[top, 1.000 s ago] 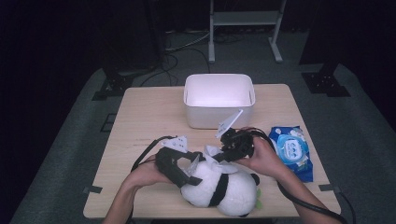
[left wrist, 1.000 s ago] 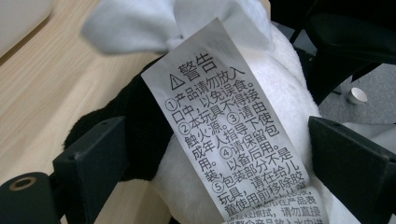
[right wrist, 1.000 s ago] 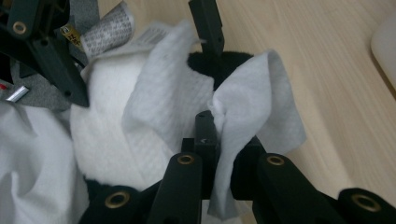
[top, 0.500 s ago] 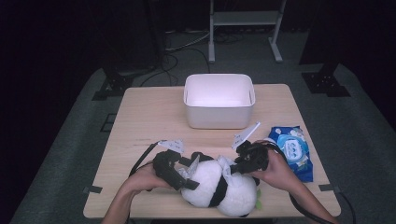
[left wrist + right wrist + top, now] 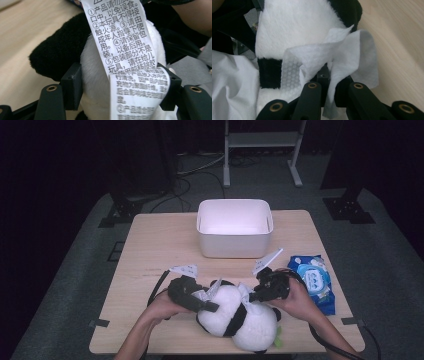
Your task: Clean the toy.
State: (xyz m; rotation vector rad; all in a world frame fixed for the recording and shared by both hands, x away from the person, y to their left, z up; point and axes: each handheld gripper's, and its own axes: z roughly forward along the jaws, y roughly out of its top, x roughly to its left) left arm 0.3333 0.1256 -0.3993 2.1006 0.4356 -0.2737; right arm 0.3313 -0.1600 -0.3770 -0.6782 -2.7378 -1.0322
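Note:
A black-and-white panda plush [image 5: 250,322] lies on its side near the table's front edge. My left gripper [image 5: 210,306] comes at it from the left and is shut on its white body [image 5: 92,65], one jaw on each side. A printed care label [image 5: 120,37] hangs in front of the jaws, and a black limb [image 5: 57,52] sticks out to the left. From the right, my right gripper [image 5: 252,296] is shut on a crumpled white wipe [image 5: 342,50]. The wipe rests against the panda's white fur [image 5: 297,22].
A white bin [image 5: 235,245] stands empty at the middle back of the table [image 5: 150,250]. A blue pack of wipes [image 5: 312,280] lies at the right, just behind the right hand. Cables trail from both grippers toward the front edge.
The right gripper has come down and toward the front with the wipe, onto the panda. The left gripper has kept its hold, and the plush has barely shifted.

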